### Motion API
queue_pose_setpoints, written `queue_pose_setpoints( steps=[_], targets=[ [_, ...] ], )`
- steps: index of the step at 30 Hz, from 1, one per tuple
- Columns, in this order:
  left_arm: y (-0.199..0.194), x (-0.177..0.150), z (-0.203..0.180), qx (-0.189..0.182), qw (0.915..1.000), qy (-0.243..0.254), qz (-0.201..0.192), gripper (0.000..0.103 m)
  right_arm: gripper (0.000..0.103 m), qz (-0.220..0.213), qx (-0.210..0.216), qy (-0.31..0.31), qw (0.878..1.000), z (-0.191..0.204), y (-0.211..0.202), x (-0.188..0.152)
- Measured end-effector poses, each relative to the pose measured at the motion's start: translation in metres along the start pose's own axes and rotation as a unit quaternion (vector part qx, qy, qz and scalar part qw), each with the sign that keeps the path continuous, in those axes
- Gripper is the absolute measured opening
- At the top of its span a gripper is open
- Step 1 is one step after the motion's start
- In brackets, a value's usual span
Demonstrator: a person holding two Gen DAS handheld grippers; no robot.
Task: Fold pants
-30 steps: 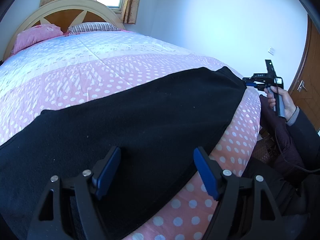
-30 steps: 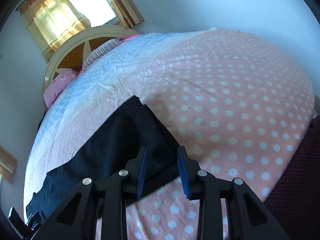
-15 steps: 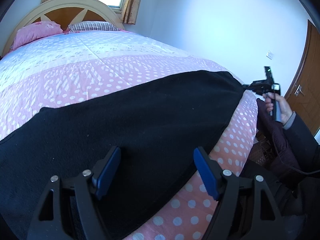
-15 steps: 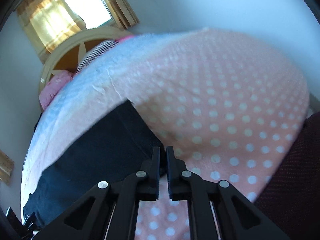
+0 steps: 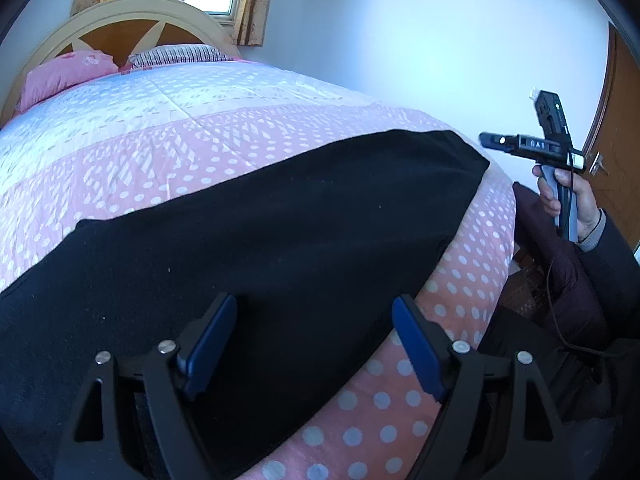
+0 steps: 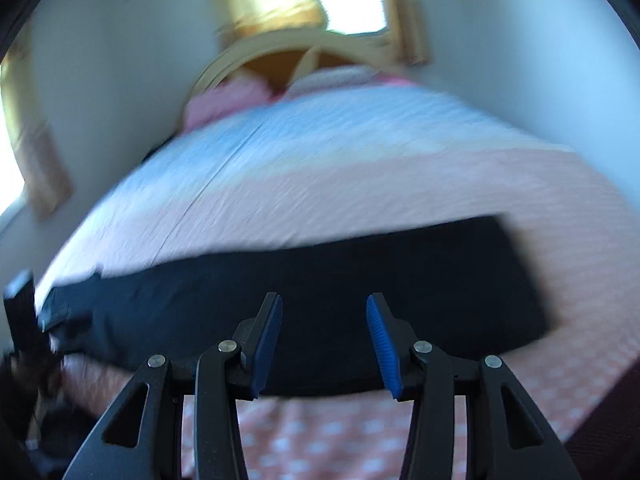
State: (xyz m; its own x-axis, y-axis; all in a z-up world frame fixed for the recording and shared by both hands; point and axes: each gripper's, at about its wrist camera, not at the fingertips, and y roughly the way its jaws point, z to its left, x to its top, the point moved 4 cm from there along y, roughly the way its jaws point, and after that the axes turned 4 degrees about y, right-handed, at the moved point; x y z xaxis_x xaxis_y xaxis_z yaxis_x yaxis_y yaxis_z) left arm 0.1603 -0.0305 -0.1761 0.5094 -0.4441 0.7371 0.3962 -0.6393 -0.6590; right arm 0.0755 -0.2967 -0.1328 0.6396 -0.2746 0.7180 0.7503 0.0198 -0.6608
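I held the left gripper point(image 5: 314, 344) low over the near part of the pants point(image 5: 260, 248), its blue pads point(image 5: 208, 344) spread wide with nothing between them. My right hand point(image 5: 568, 204) gripped the right gripper point(image 6: 324, 340) clear of the pants' far end, off the corner of the bed point(image 5: 160, 132); its jaws gaped, empty, above the cloth. Its view was blurred. Beyond the pants lay a pink pillow point(image 5: 64, 76) and a striped pillow point(image 5: 176, 54) against the headboard point(image 5: 120, 32). The black pants lay flat and straight along the bed's near edge
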Motion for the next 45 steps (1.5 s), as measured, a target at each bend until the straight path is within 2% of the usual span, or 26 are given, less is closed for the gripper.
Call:
queue_pose_setpoints(
  steps=[3,5,8,10,14,17,20,22,24,25,29,35,36,37,38,39,41,45],
  targets=[
    [-0.001,-0.003,-0.002,0.005,0.9999,0.009,0.000,0.083,0.046,0.089,-0.014,-0.035,0.995,0.021,0.037,-0.033],
    [-0.003,-0.003,-0.002,0.008,0.9999,0.010,-0.001,0.083,0.046,0.079,-0.037,-0.070,0.994,0.031,0.033,-0.037],
    [-0.010,-0.004,-0.001,0.018,0.9998,0.008,-0.001,0.083,0.046,0.097,-0.027,-0.060,0.993,0.033,0.026,-0.025],
    [-0.028,-0.004,0.004,0.034,0.9992,0.015,-0.015,0.083,0.046,0.074,-0.019,-0.076,0.994,0.049,0.017,-0.009],
    [-0.069,-0.012,0.044,0.096,0.9945,-0.007,-0.041,0.083,0.046,0.051,0.038,-0.097,0.993,0.099,0.017,0.023],
    [-0.080,-0.032,0.079,0.127,0.9904,-0.047,-0.025,0.083,0.046,0.047,0.082,-0.114,0.989,0.151,0.037,0.044],
    [-0.080,-0.054,0.095,0.137,0.9876,-0.076,-0.008,0.083,0.046,0.077,0.145,-0.110,0.980,0.209,0.070,0.057],
    [-0.079,-0.057,0.089,0.137,0.9887,-0.060,-0.007,0.086,0.046,0.106,0.181,-0.102,0.972,0.250,0.096,0.060],
    [-0.072,-0.058,0.079,0.152,0.9879,-0.030,0.008,0.093,0.039,0.140,0.210,-0.092,0.963,0.292,0.119,0.055],
    [-0.070,-0.058,0.076,0.158,0.9871,-0.023,0.007,0.093,0.037,0.158,0.221,-0.087,0.959,0.309,0.133,0.053],
    [-0.074,-0.060,0.082,0.140,0.9894,-0.040,-0.008,0.093,0.031,0.216,0.244,-0.051,0.944,0.359,0.181,0.044],
    [-0.076,-0.061,0.082,0.129,0.9908,-0.039,-0.014,0.094,0.031,0.301,0.259,0.018,0.918,0.384,0.226,0.024],
    [-0.076,-0.061,0.082,0.127,0.9910,-0.040,-0.015,0.094,0.028,0.317,0.255,0.028,0.913,0.383,0.233,0.020],
    [-0.076,-0.061,0.083,0.124,0.9913,-0.041,-0.017,0.094,0.017,0.322,0.255,0.035,0.911,0.383,0.237,0.018],
    [-0.076,-0.061,0.084,0.122,0.9915,-0.042,-0.019,0.094,0.013,0.322,0.256,0.044,0.910,0.383,0.239,0.018],
    [-0.076,-0.061,0.084,0.121,0.9916,-0.042,-0.020,0.094,0.005,0.321,0.265,0.059,0.907,0.383,0.240,0.019],
    [-0.076,-0.064,0.082,0.120,0.9917,-0.041,-0.021,0.095,0.003,0.307,0.275,0.056,0.909,0.387,0.236,0.023],
    [-0.077,-0.066,0.083,0.119,0.9918,-0.041,-0.024,0.095,0.002,0.238,0.292,0.026,0.926,0.398,0.204,0.041]
  ],
)
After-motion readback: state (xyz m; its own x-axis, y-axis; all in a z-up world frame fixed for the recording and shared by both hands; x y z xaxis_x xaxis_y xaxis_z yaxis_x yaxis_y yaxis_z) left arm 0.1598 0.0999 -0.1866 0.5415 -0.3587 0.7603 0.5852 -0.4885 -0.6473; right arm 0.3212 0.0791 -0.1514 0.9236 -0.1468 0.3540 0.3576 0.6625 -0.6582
